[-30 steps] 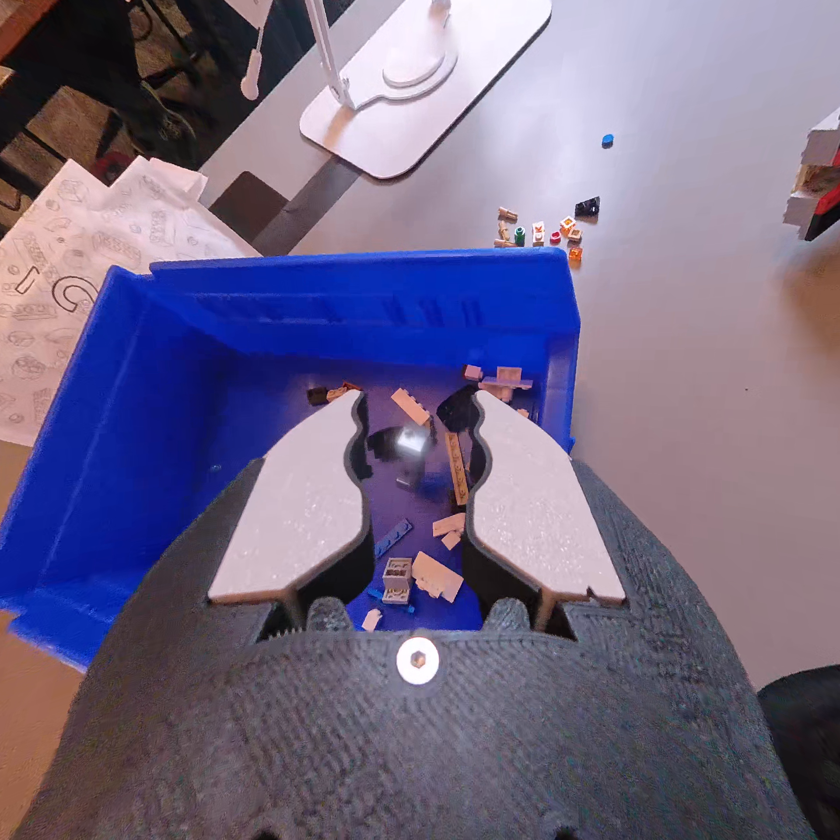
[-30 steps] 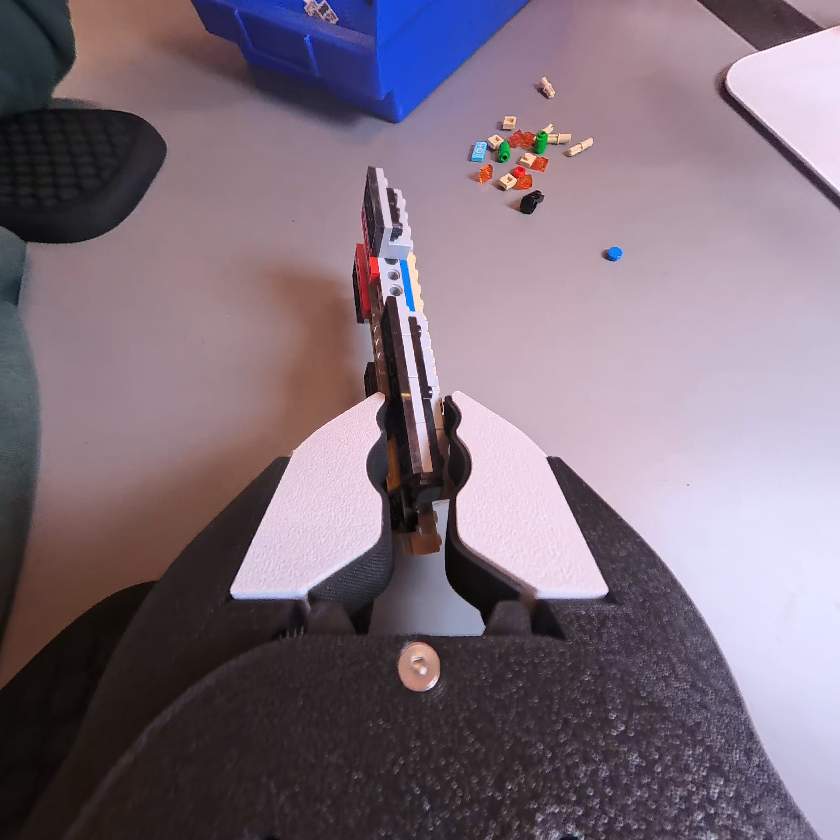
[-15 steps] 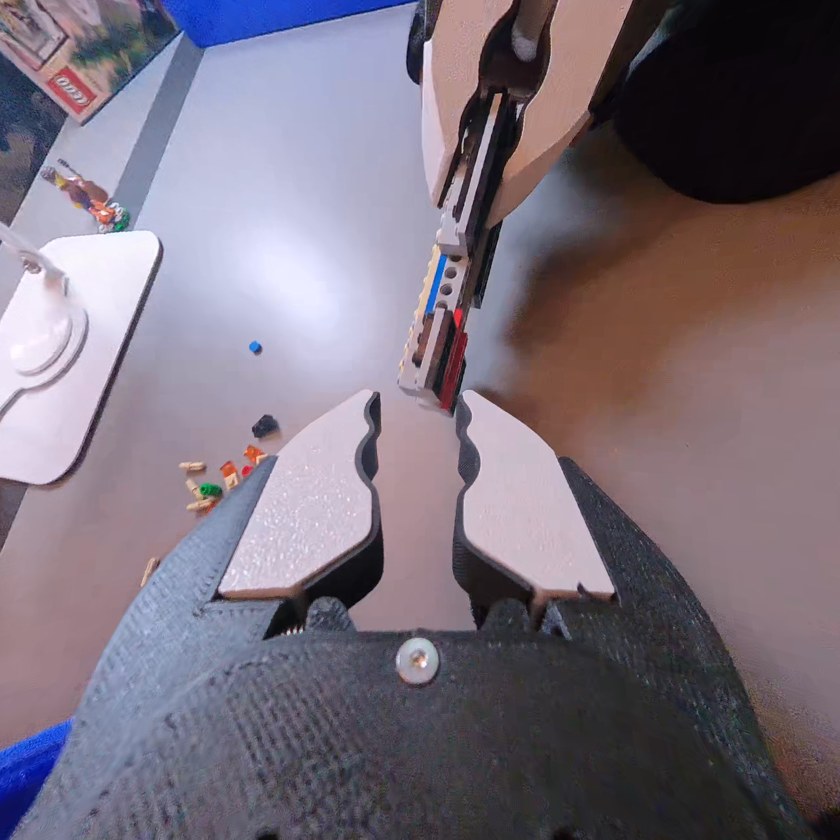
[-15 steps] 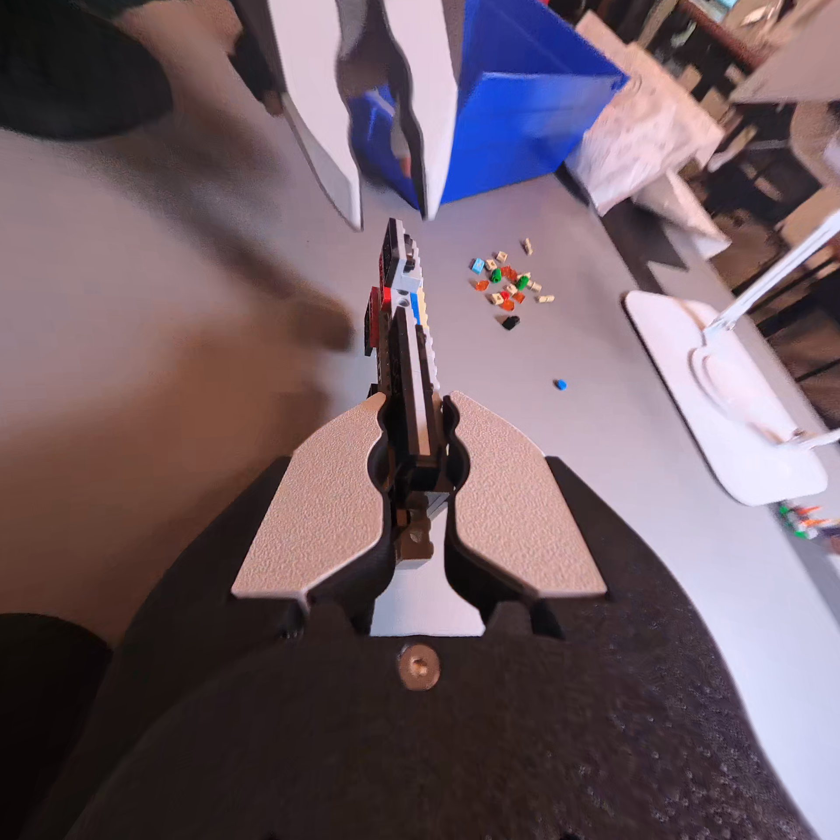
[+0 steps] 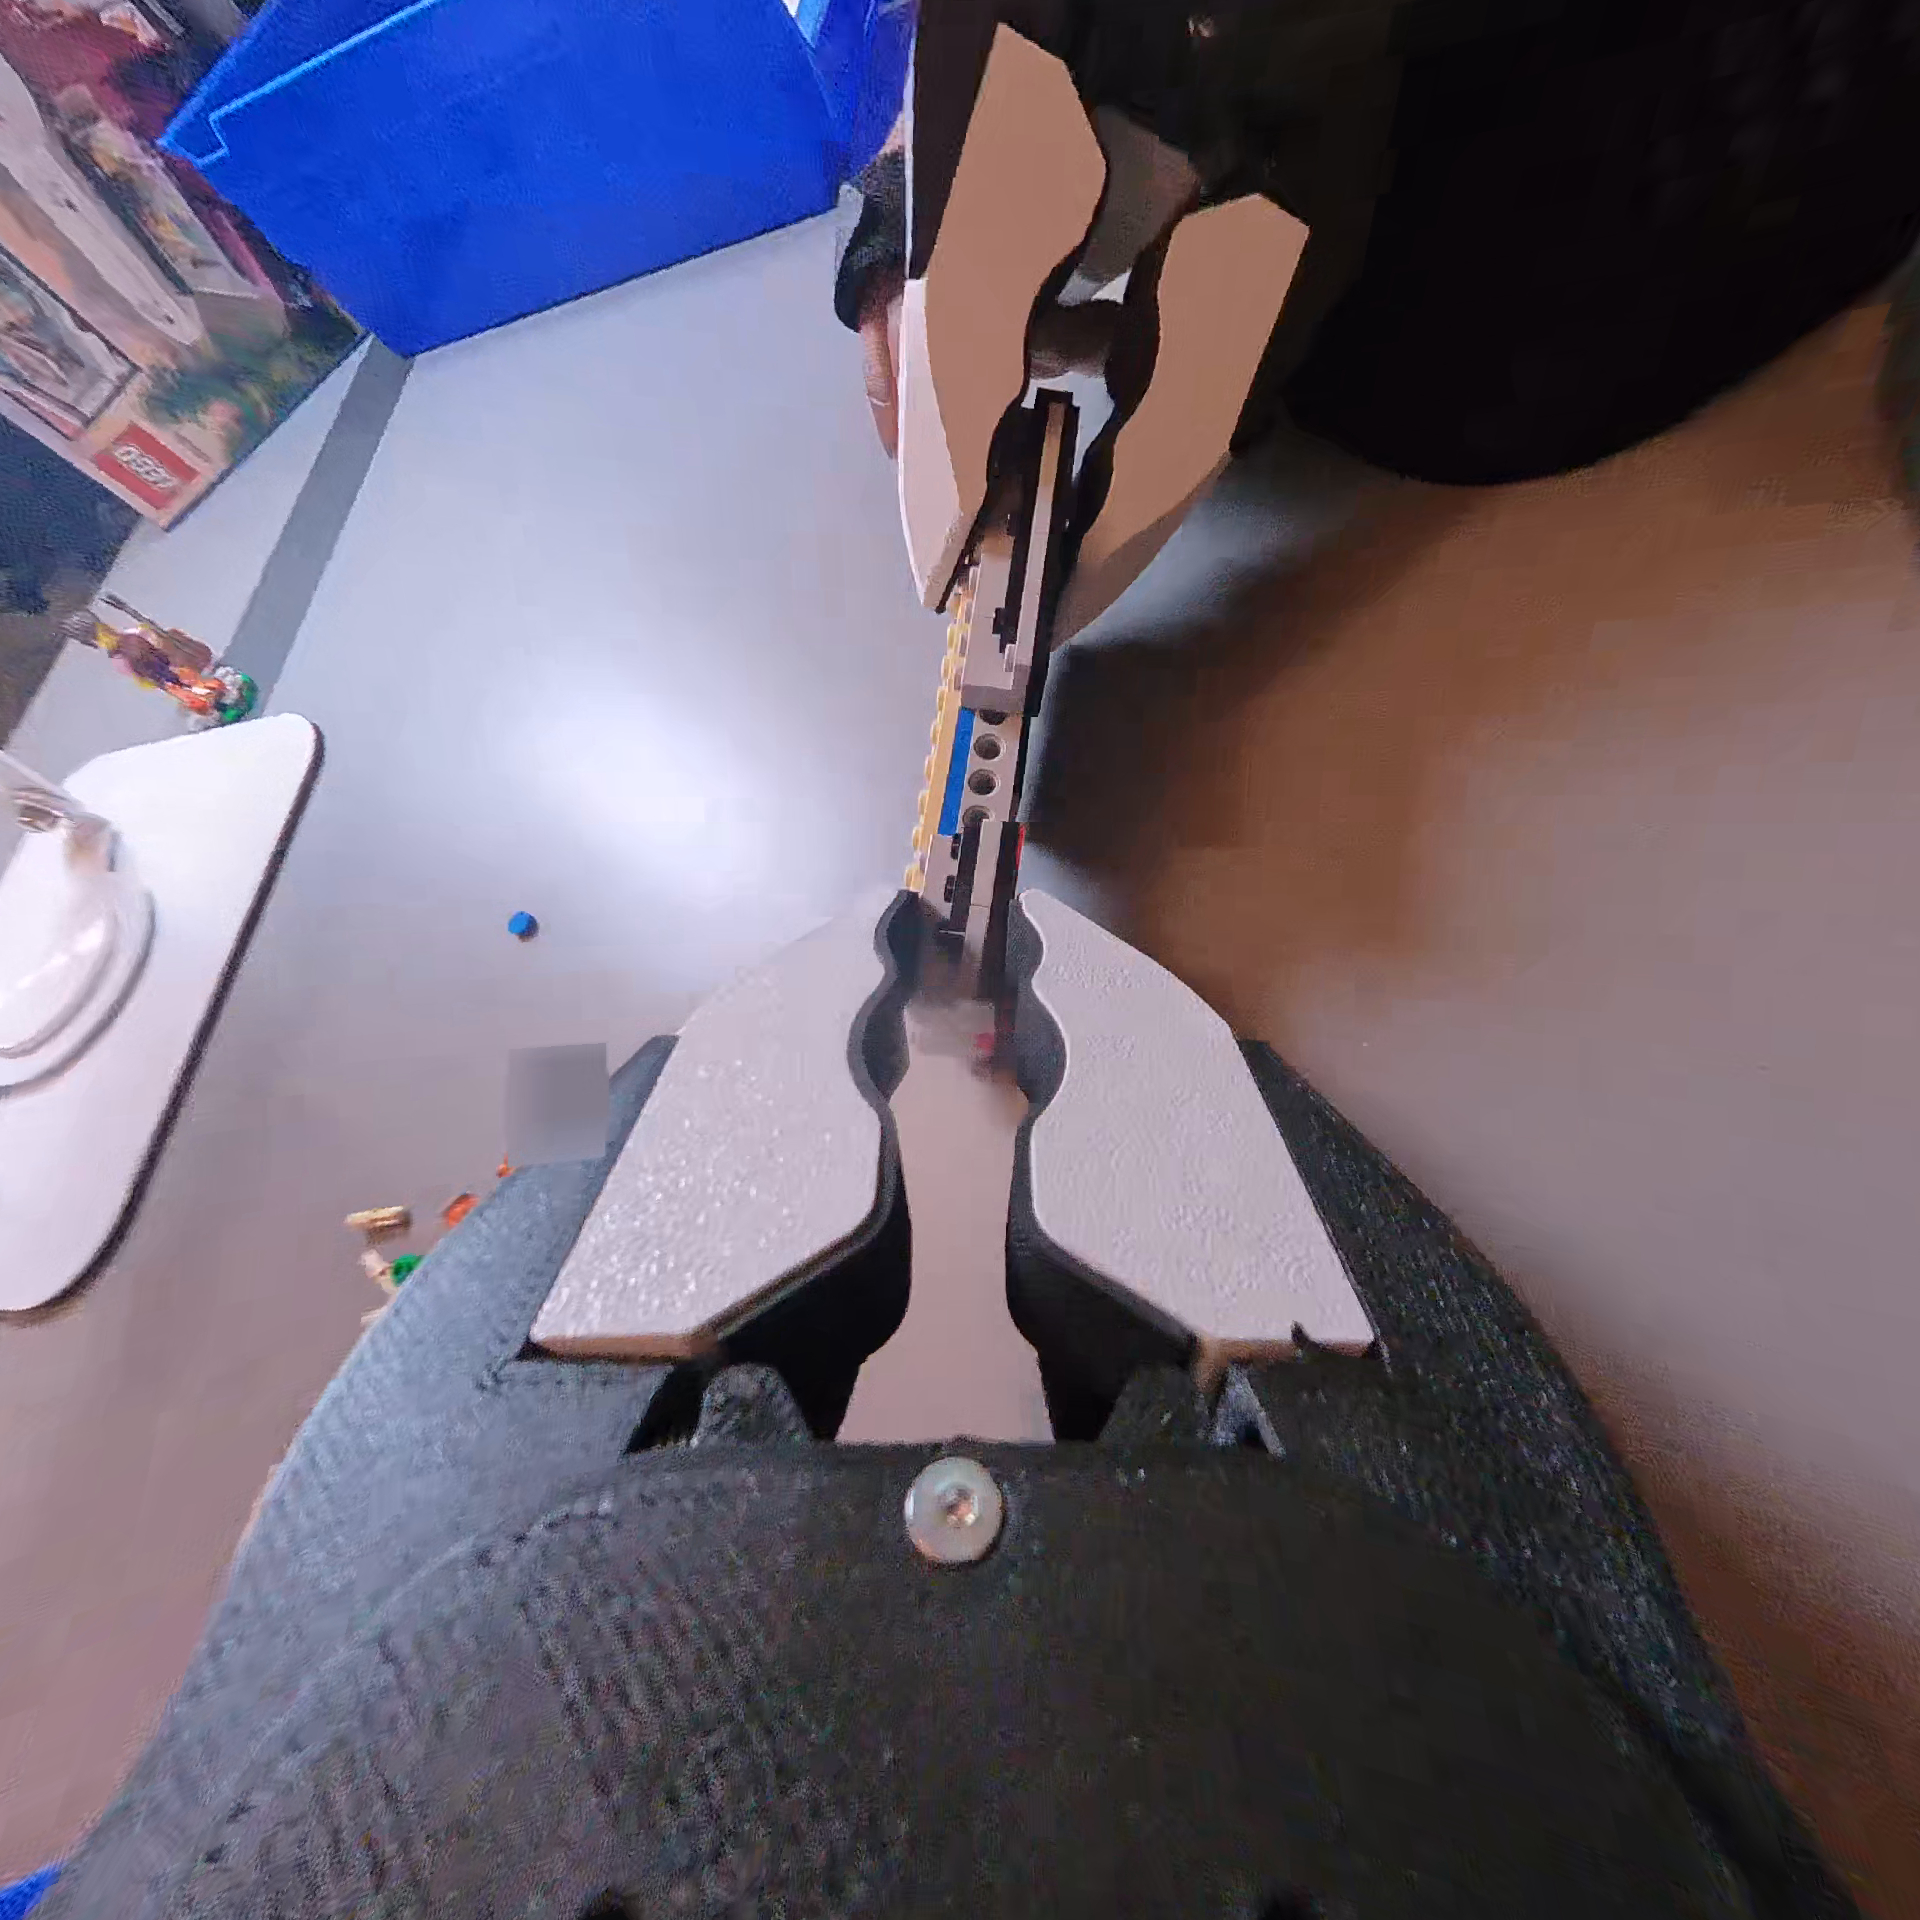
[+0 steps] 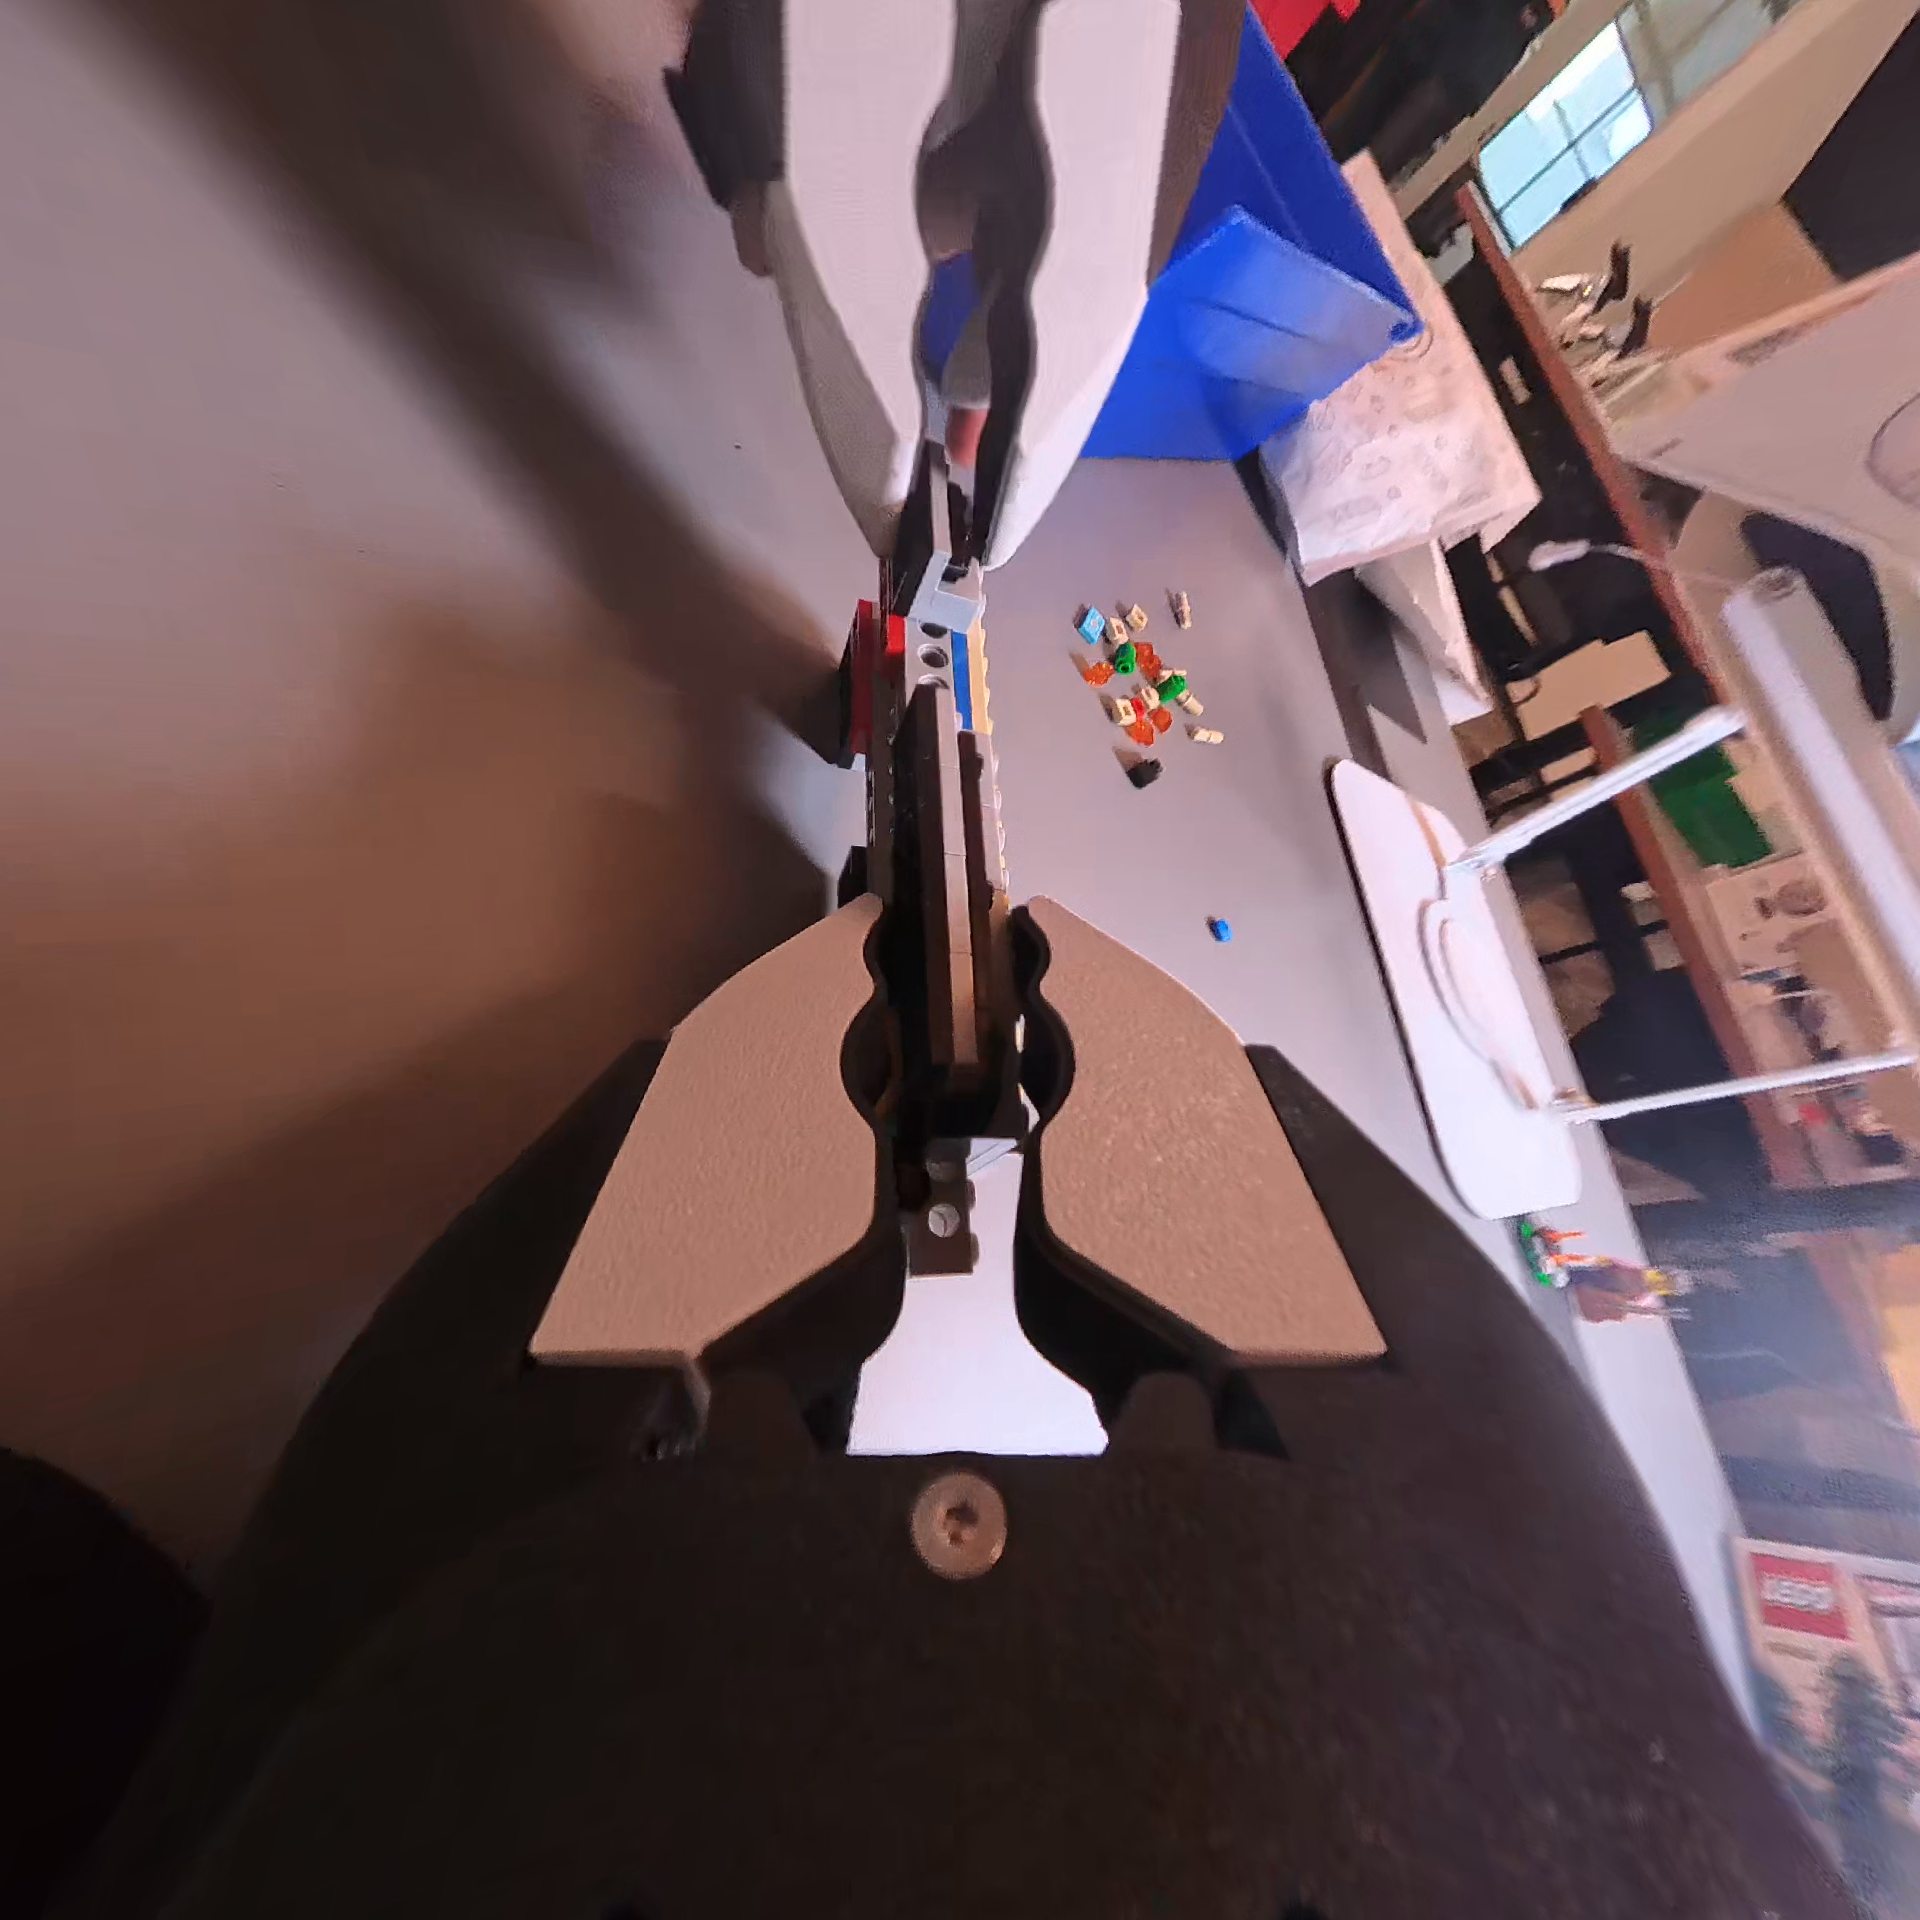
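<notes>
The grey bench fills both views, with a blue bin at the upper left of the left wrist view and a white lamp base at the right of the right wrist view. A long brick assembly, centre frame, is clamped at one end by the right gripper. Its far end is seen between the nearly closed jaws of the left gripper; contact cannot be told. Loose small bricks lie unused, upper centre-right.

Grey worktop; blue bin at one o'clock; brick assembly black, grey, blue, tan, red; loose bricks orange, green, tan.
</notes>
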Motion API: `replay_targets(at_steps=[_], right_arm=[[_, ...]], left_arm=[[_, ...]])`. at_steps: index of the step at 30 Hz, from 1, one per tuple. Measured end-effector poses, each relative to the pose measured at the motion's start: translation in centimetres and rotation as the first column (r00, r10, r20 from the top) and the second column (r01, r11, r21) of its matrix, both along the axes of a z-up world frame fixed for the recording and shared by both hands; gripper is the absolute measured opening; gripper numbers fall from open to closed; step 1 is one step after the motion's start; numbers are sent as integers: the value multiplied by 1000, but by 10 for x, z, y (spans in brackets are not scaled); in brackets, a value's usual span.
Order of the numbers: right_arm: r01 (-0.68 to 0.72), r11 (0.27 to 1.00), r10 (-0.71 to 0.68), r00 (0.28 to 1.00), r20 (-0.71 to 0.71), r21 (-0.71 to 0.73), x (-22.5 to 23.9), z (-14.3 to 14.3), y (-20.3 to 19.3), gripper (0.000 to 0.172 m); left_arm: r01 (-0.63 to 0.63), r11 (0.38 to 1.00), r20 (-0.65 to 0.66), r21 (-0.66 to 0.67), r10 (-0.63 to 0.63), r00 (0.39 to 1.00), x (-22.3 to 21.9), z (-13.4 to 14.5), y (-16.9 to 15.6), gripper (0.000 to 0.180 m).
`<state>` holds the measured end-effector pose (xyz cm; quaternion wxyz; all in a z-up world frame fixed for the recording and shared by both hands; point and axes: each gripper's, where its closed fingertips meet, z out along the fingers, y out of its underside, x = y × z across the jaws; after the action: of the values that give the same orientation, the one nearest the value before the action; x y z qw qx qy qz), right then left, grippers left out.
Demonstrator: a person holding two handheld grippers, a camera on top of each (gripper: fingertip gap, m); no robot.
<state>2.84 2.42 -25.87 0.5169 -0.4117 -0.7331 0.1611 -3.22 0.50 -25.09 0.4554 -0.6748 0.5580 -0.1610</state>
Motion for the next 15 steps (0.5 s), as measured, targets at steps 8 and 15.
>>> replay_targets(at_steps=[8,15], right_arm=[[-17,992,15,1000,-15,-128,-1,-5,-2,20],[-79,997,79,997,-22,21,0,0,-11,20]], left_arm=[[16,994,111,-106,-4,994,1,0,-6,16],[102,932,297,-347,6,955,3,4,-14,17]])
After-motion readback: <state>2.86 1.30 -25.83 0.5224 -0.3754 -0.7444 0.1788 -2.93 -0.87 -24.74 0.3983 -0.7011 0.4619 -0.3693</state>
